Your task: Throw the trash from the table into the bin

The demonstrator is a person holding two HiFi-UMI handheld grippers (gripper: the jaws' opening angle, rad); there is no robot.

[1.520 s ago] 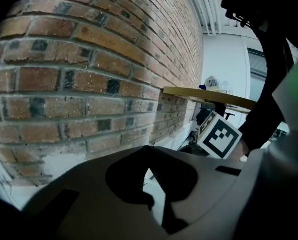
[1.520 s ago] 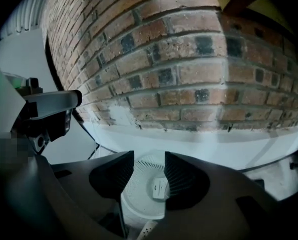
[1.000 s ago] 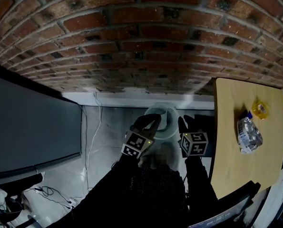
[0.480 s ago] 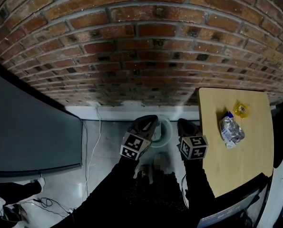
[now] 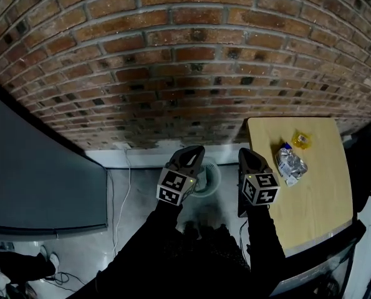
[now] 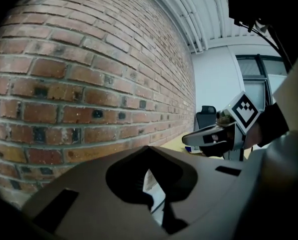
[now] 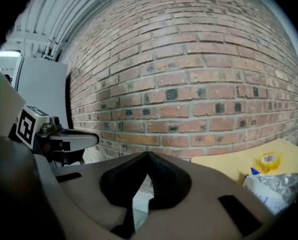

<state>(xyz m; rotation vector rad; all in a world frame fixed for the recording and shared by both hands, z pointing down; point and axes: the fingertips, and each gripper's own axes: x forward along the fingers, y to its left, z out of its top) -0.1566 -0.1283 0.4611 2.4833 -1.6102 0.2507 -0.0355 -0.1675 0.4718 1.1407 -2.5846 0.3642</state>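
On the pale wooden table [image 5: 316, 210] at the right lie a crumpled silvery wrapper [image 5: 290, 164] and a small yellow piece of trash [image 5: 301, 140]. A pale round bin [image 5: 210, 177] stands on the floor by the brick wall, left of the table. My left gripper [image 5: 192, 157] and right gripper [image 5: 247, 158] hover side by side above the bin, both shut and empty. In the right gripper view the wrapper [image 7: 281, 186] and the yellow piece [image 7: 268, 160] sit at the right, beyond the closed tips [image 7: 149, 154]. The left gripper [image 6: 149, 148] faces the wall.
A brick wall [image 5: 191, 73] fills the far side. A large dark panel [image 5: 42, 185] stands at the left, with a white cable [image 5: 124, 167] running down to the floor beside it. A dark chair [image 5: 322, 273] sits at the table's near edge.
Both grippers have risen together above the bin. The view has tilted up, so more wall shows and the table looks smaller.
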